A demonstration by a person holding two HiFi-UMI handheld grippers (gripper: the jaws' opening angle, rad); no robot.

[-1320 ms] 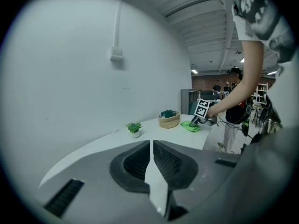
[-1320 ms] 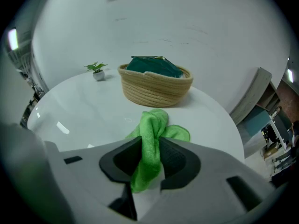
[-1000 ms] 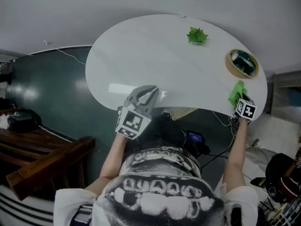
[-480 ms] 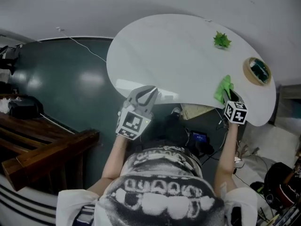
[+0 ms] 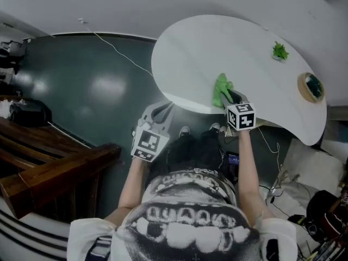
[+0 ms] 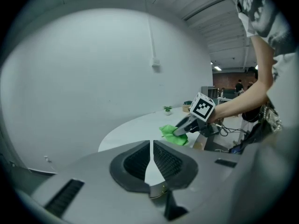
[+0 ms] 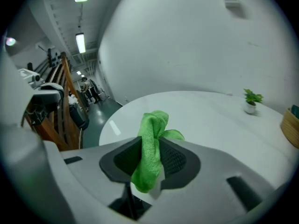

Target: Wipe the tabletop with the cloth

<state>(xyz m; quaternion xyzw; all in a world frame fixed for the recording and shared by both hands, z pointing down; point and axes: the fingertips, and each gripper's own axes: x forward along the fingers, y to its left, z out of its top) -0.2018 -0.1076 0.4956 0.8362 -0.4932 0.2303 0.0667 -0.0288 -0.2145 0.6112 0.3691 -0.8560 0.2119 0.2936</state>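
Observation:
A green cloth (image 5: 221, 88) lies bunched on the white oval tabletop (image 5: 244, 53) near its front edge, pinched in my right gripper (image 5: 230, 95). In the right gripper view the cloth (image 7: 150, 148) hangs between the shut jaws, with the tabletop (image 7: 205, 115) beyond. My left gripper (image 5: 163, 111) hangs off the table's left front edge over the dark floor, jaws nearly together with nothing in them. From the left gripper view, the cloth (image 6: 174, 134) and the right gripper (image 6: 186, 124) show ahead on the table.
A small green potted plant (image 5: 280, 51) stands at the table's far side, and a round tan basket (image 5: 311, 87) sits at the right end. A dark wooden bench (image 5: 49, 167) is at the lower left. Cables and bags (image 5: 304, 200) lie on the floor at right.
My right gripper has dragged the green cloth leftward along the table's front edge, away from the basket. The left gripper has stayed in place while the head view shifted.

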